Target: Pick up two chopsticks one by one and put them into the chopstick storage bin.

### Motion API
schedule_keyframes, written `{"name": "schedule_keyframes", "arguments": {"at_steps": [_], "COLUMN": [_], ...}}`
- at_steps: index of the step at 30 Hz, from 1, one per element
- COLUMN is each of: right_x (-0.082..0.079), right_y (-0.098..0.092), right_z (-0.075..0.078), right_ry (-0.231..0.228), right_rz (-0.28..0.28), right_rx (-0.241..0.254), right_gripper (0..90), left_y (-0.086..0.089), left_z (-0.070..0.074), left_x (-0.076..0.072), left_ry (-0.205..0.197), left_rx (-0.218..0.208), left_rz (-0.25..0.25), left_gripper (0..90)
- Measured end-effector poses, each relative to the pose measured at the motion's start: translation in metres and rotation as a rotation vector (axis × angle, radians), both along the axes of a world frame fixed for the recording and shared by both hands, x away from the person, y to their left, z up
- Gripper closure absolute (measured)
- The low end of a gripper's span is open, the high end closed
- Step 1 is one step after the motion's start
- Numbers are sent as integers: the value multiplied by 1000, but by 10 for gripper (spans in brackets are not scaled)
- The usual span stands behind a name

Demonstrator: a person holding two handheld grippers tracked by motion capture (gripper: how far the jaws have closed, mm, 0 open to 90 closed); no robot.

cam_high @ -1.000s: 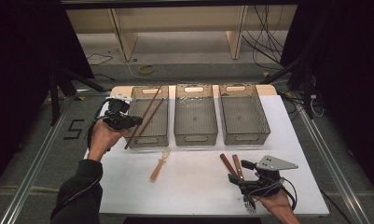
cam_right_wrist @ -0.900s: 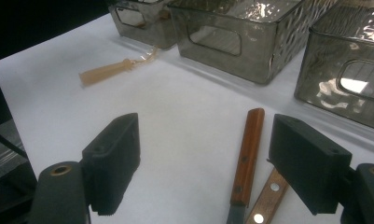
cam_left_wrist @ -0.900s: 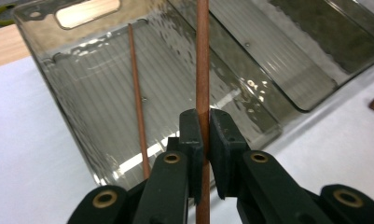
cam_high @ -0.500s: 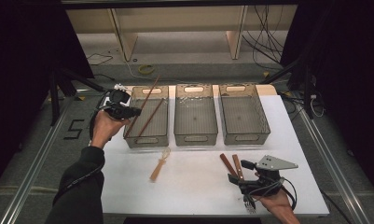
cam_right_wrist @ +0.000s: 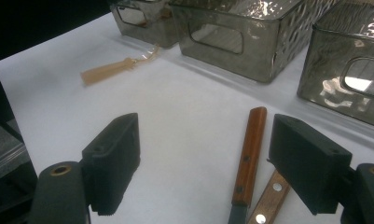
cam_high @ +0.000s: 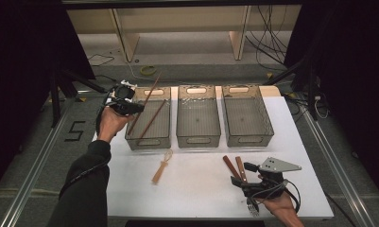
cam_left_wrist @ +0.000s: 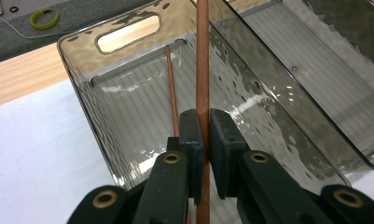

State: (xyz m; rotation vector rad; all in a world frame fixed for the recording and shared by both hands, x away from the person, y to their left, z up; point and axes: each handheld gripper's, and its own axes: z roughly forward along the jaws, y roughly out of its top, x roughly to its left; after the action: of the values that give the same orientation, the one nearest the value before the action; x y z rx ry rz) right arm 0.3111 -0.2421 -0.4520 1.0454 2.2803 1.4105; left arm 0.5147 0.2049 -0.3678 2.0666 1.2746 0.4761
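Observation:
My left gripper (cam_high: 132,108) is shut on a long brown chopstick (cam_high: 150,91) at the left edge of the left grey bin (cam_high: 148,141). In the left gripper view the chopstick (cam_left_wrist: 202,56) runs straight up between the closed pads, above the bin's wall (cam_left_wrist: 82,79). A second chopstick (cam_left_wrist: 171,79) lies slanted inside that bin (cam_high: 152,119). My right gripper (cam_high: 244,181) rests open at the table's front right. Two wooden-handled utensils (cam_high: 232,167) lie by it; one handle (cam_right_wrist: 249,149) shows between the jaws and the other (cam_right_wrist: 268,200) lies beside it.
Two more grey bins stand in the row, the middle (cam_high: 198,140) and the right (cam_high: 248,139). A small pale wooden-handled tool (cam_high: 161,166) lies on the white table (cam_high: 196,189) in front of the left bin. Cables and shelf legs lie beyond the table.
My left hand has carried the held chopstick toward the far end of the left bin, its tip now past the far rim. The right gripper has stayed put.

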Motion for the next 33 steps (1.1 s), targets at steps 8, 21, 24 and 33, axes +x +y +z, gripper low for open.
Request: {"name": "schedule_keyframes", "arguments": {"at_steps": [8,21,24,33], "right_x": [0,0,0,0], "right_y": [0,1,0,1], "right_z": [0,0,0,0], "right_ry": [0,1,1,0], "right_rz": [3,7,6,6], "right_rx": [1,1,0,0], "right_gripper": [255,255,255,255], "left_y": [0,3,5,7], "left_z": [-6,-20,-24,-32], "left_x": [5,6,6,6], "left_ry": [5,10,11,21], "left_rx": [-9,-22,-25,-33], "left_rz": [7,20,23,30], "left_gripper": [832,832,832,832]}}
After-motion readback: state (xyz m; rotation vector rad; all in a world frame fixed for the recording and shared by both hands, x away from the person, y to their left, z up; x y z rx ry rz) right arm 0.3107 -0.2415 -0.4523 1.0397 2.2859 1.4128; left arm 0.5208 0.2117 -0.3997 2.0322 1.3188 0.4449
